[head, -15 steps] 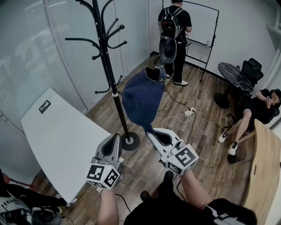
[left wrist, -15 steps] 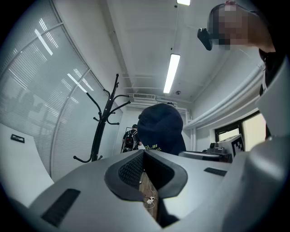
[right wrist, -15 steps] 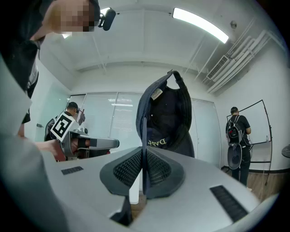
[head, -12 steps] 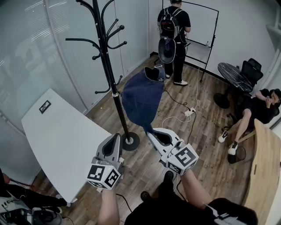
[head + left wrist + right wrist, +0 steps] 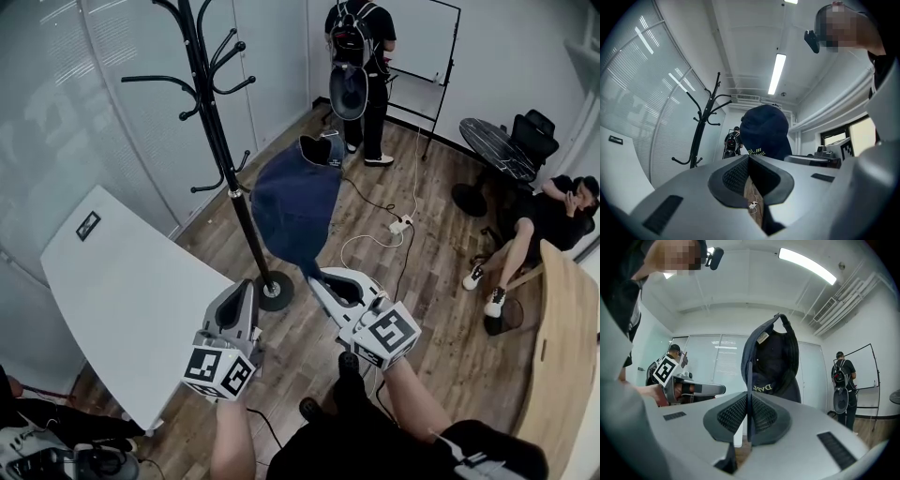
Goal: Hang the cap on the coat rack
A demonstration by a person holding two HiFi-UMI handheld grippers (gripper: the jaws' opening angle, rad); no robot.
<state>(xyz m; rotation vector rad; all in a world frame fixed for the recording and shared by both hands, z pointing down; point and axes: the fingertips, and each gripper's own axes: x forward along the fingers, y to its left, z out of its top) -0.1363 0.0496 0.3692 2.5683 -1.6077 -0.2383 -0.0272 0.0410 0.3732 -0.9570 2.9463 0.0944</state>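
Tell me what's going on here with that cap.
A person holds a claw in each hand. The right claw is shut on the brim of a dark blue cap and holds it up beside the black coat rack. The cap is not on any hook yet. The left claw is shut with nothing in it, held low next to the right one.

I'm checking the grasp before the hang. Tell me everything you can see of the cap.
The cap is dark navy cloth with pale lettering and a white inner label. The right gripper pinches the edge of its brim between shut fingers, holding it up with the back strap uppermost. It is in the air beside the coat rack, on no hook.
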